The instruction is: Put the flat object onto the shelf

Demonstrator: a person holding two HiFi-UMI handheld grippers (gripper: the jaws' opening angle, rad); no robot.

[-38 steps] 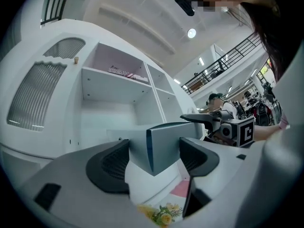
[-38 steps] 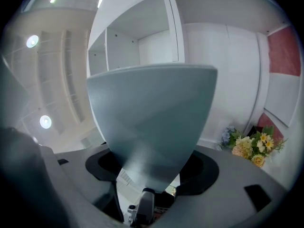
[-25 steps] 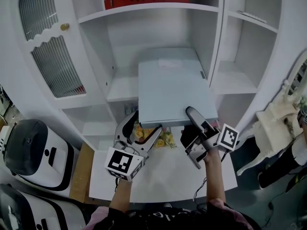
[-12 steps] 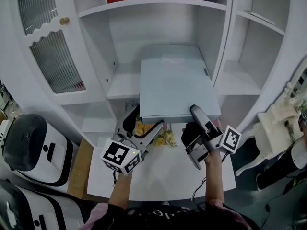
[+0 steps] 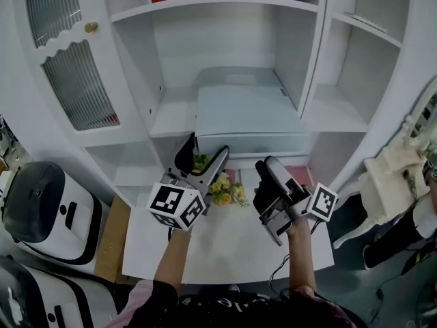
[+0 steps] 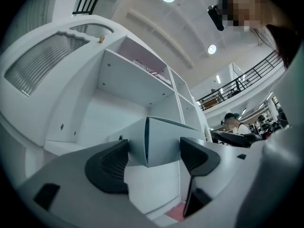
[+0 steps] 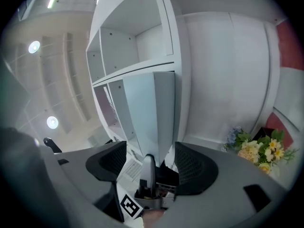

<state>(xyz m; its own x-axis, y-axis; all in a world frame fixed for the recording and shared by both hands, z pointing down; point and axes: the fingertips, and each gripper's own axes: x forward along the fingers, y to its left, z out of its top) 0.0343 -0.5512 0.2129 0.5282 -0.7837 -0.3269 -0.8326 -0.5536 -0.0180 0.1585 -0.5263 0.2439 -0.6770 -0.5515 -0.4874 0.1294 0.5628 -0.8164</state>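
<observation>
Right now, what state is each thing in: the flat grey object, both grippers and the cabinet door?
Flat grey object: lying flat on the shelf, held by neither gripper.
Left gripper: jaws open, gripping nothing.
Right gripper: jaws open, gripping nothing.
Cabinet door: shut.

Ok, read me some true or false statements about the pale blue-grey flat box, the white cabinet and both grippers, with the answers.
The pale blue-grey flat box lies on a shelf of the white cabinet. True.
The right gripper is clamped on the box. False: its jaws are apart and hold nothing.
The yellow artificial flowers sit lower than the box's shelf. True.
The left gripper has its jaws shut. False: they are apart.
The ribbed glass door is at the head view's right. False: it is at the left.
</observation>
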